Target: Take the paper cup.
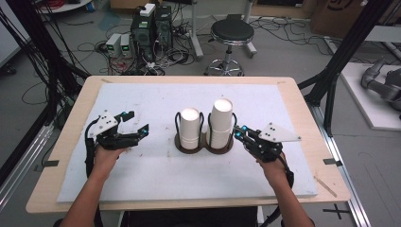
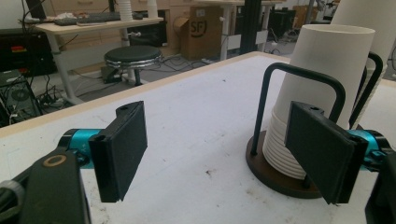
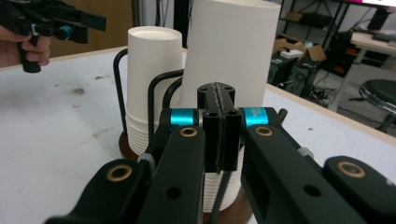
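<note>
High view: showing two stacks of paper cups [image 1: 190, 127] nested upside down in a dark two-ring wire holder [image 1: 204, 144], sitting mid-table on a white mat [image 1: 156, 165]. Standing taller: right stack [image 1: 221, 123].

Left gripper [image 1: 142, 131]: hovering well left of the holder, jaws spread wide, gripping nothing. Left gripper view: framing the near stack [image 2: 322, 93] between flat black pads [image 2: 123, 149].

Right gripper [image 1: 239, 133]: sitting just beside the tall stack, jaws pressed together, gripping nothing. Right gripper view: pointing closed jaws at the tall stack [image 3: 229, 60].

Handling, judged: cups being light, thin-walled, smooth, easily crushed; likely sticking to neighbours when lifted. Taking hold across the top cup's wall near its closed end, squeezing gently, lifting straight up clear of the wire loops [image 2: 299, 93].

Materials: matte white tapered paper; black bent-rod loops on a round brown base [image 2: 275, 172]; mat scuffed, stained.
</note>
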Action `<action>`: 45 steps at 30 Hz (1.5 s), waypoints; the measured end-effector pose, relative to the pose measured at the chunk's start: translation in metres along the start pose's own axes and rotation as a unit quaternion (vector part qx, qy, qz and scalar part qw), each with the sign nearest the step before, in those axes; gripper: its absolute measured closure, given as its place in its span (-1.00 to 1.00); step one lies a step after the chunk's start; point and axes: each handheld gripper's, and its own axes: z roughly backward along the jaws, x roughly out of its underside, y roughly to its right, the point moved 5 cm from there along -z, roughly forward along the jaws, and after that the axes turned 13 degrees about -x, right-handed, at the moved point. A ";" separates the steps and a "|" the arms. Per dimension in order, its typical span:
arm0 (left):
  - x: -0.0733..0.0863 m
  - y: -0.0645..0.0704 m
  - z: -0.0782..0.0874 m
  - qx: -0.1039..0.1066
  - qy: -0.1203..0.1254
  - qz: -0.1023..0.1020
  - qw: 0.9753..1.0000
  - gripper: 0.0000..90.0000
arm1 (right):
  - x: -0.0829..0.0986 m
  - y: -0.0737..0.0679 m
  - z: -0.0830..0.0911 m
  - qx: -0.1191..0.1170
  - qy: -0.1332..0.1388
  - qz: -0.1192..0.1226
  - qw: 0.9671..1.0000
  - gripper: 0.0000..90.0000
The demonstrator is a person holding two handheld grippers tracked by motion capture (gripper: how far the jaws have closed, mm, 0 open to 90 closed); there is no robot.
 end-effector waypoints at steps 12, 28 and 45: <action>0.001 0.003 -0.002 0.012 -0.001 -0.001 1.000 -0.53 | -0.007 -0.027 -0.046 -0.075 -0.044 0.011 0.996 1.00; 0.000 0.002 -0.002 0.013 0.002 0.004 1.000 -0.55 | 0.029 -0.051 -0.113 -0.071 -0.115 -0.020 0.991 1.00; -0.006 0.005 -0.010 0.029 0.014 -0.019 0.999 -0.54 | 0.038 -0.047 -0.130 -0.040 -0.136 -0.079 0.987 1.00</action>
